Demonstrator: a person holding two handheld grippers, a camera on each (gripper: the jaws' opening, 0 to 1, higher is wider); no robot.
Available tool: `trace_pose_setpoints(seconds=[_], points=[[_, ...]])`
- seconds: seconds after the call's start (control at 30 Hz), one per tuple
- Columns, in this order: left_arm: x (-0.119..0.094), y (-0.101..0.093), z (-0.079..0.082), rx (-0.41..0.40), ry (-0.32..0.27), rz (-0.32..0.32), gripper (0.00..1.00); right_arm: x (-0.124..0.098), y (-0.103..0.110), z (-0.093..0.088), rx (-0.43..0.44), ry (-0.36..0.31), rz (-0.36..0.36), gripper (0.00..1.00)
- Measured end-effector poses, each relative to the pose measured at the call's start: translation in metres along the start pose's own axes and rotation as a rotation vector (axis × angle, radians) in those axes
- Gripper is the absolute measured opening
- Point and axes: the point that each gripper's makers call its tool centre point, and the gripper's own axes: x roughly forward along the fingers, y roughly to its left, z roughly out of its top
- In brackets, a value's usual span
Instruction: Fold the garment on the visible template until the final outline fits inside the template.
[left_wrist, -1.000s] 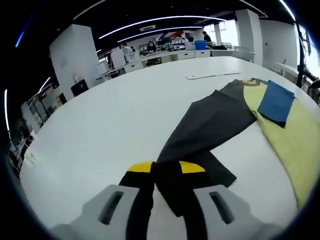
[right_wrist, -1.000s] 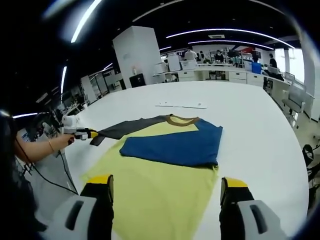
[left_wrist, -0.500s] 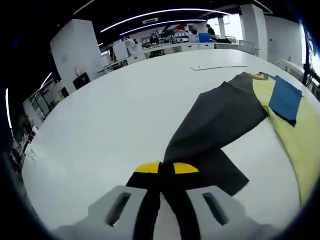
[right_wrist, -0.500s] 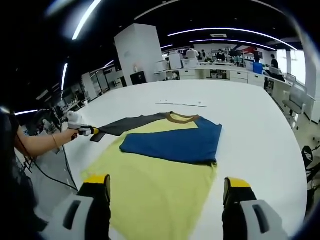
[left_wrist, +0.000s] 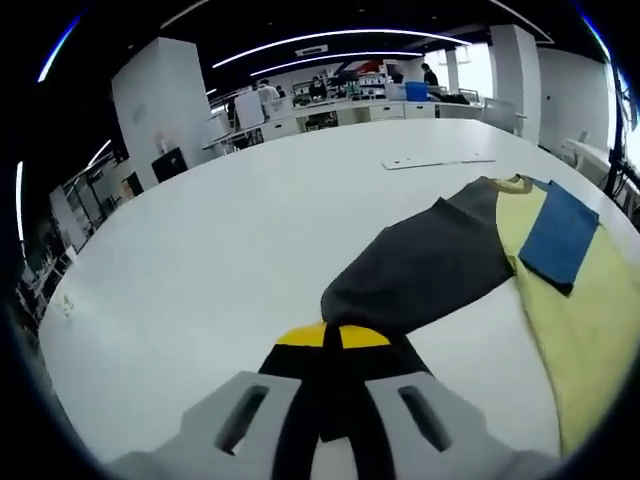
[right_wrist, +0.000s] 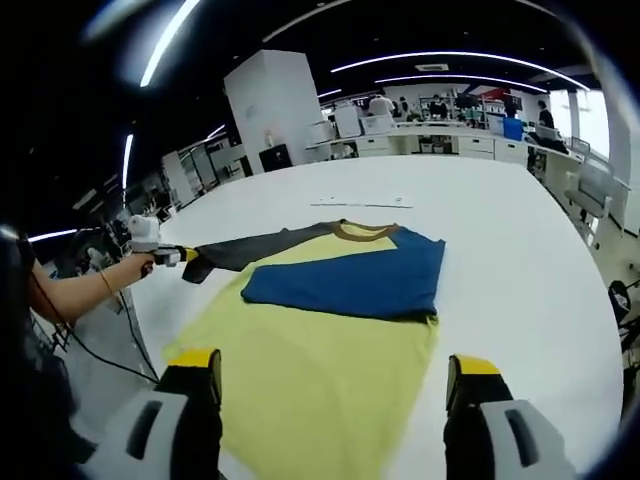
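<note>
Left gripper (left_wrist: 332, 337) sits at the bottom of the left gripper view with its yellow-tipped jaws pressed together, pinching the cuff end of the dark grey sleeve (left_wrist: 425, 265). Cloth bunches between and below the jaws, so the cuff itself is hidden. From the pinch the sleeve runs up and to the right across the white table (left_wrist: 220, 230), widening until it joins the shirt (left_wrist: 575, 320) at the view's right edge, where most of the yellow body is cut off. A blue sleeve (left_wrist: 560, 232) lies folded over the yellow near the brown collar (left_wrist: 512, 183).

Right gripper (right_wrist: 332, 375), seen in the right gripper view, has its jaws spread wide apart with nothing between them, hovering over the near hem of the shirt (right_wrist: 310, 370). The garment lies flat on the table (right_wrist: 520, 260), its long axis running away from this camera, hem nearest and collar (right_wrist: 358, 232) farthest. The blue sleeve (right_wrist: 345, 285) is folded across the chest as a wide band. The grey sleeve (right_wrist: 245, 252) stretches out to the left from the shoulder, its long axis nearly sideways, ending at the left gripper (right_wrist: 178, 256), held by a person's hand (right_wrist: 138, 262) at the table's edge.

Beyond the collar a thin pale strip (right_wrist: 362, 202) lies flat on the table; what it is cannot be made out. No template outline can be told apart from the white surface. Far behind stand desks and people, too small to make out.
</note>
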Motion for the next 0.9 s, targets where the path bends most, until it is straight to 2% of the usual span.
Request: trace_pose_setpoints(seconds=[0.2,0.37,0.57,0.9], points=[[-0.002,-0.019,0.033,-0.005,-0.07,-0.031,0.0,0.001,0.0,0.0,-0.01,-0.002,0.0,0.94],[-0.001,-0.035,0.054,-0.014,-0.11,-0.057,0.0,0.0,-0.002,0.0,-0.02,-0.005,0.0,0.94],[0.003,-0.057,0.072,-0.047,-0.137,-0.104,0.0,-0.001,-0.003,-0.003,-0.013,-0.004,0.0,0.94],[0.005,-0.097,0.099,-0.037,-0.183,-0.173,0.0,0.0,-0.002,-0.008,-0.011,0.007,0.004,0.93]])
